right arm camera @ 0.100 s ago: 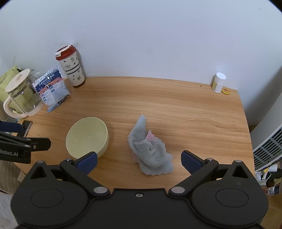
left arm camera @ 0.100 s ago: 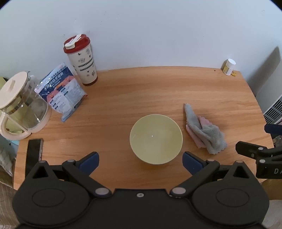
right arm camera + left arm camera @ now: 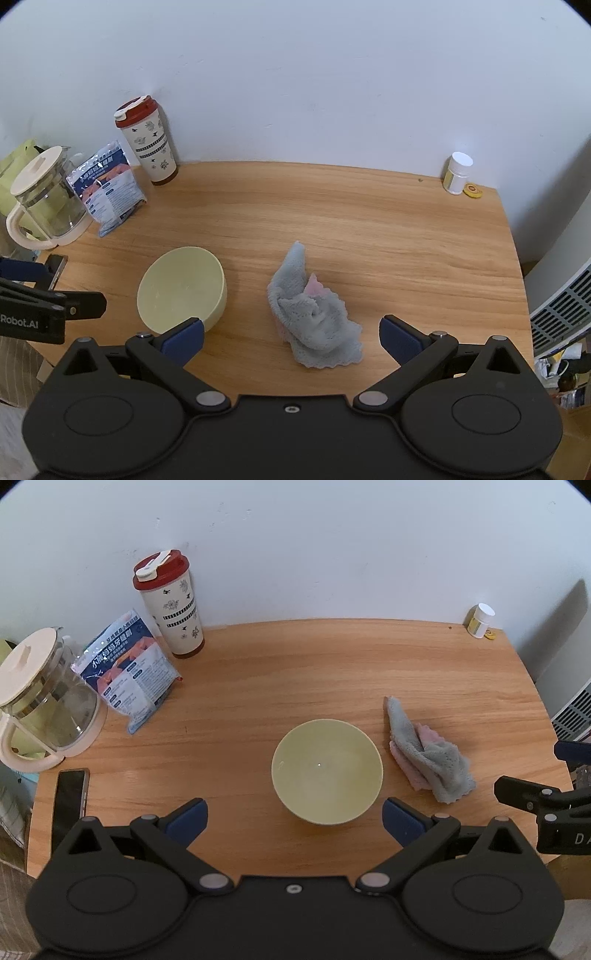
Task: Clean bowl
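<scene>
A pale yellow bowl (image 3: 327, 770) stands empty on the wooden table (image 3: 295, 672), and it also shows in the right wrist view (image 3: 183, 290). A crumpled grey and pink cloth (image 3: 426, 753) lies to its right, also seen in the right wrist view (image 3: 316, 319). My left gripper (image 3: 294, 821) is open and empty, held above the table's near edge just in front of the bowl. My right gripper (image 3: 291, 338) is open and empty, with the cloth ahead between its fingers. Neither touches anything.
At the back left stand a red-lidded tumbler (image 3: 170, 605), a blue snack bag (image 3: 127, 672) and a glass jug (image 3: 40, 698). A phone (image 3: 70, 797) lies at the left edge. A small white bottle (image 3: 480, 620) stands at the back right corner. A radiator (image 3: 561, 314) is right of the table.
</scene>
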Demonstrator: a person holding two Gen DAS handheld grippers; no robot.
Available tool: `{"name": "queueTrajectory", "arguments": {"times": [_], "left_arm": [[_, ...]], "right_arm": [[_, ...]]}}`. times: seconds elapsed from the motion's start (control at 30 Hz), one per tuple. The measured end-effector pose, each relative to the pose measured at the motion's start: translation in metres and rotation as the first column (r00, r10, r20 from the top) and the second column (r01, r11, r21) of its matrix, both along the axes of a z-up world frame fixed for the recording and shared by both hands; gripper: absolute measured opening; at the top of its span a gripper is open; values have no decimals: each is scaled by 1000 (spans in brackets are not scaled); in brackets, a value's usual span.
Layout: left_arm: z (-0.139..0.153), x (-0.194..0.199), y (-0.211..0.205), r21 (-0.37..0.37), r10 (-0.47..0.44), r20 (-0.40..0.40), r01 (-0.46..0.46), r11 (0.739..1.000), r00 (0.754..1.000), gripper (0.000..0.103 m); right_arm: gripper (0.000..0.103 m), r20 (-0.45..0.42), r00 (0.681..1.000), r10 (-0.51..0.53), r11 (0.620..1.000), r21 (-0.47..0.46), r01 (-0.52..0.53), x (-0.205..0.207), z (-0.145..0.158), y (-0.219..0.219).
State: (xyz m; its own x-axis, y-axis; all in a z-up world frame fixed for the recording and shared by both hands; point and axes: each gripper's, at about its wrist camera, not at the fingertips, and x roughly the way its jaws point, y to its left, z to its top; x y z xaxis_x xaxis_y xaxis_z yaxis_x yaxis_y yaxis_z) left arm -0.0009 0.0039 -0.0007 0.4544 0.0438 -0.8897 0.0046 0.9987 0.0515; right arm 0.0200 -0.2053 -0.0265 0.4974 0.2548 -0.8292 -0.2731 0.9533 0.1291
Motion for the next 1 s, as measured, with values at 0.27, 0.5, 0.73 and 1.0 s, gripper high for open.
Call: {"name": "queueTrajectory", "arguments": {"times": [0.27, 0.5, 0.73, 1.0], "left_arm": [[-2, 5, -4, 6, 8, -29, -8, 1000, 1000, 103], [-8, 3, -5, -2, 5, -24, -5, 1000, 1000, 103], [-6, 2, -6, -4, 10, -31, -10, 1000, 999, 103], [-4, 2, -3, -5, 15, -36, -15, 1000, 999, 103]], "right_arm": [[103, -2, 1000, 1, 1000, -15, -1, 2, -2, 4], [103, 0, 1000, -3, 1000, 1, 3, 0, -3, -2], [103, -6, 1000, -5, 1000, -1, 5, 2, -3, -3], [103, -13, 1000, 6, 1000, -4, -6, 3, -3, 0]]}}
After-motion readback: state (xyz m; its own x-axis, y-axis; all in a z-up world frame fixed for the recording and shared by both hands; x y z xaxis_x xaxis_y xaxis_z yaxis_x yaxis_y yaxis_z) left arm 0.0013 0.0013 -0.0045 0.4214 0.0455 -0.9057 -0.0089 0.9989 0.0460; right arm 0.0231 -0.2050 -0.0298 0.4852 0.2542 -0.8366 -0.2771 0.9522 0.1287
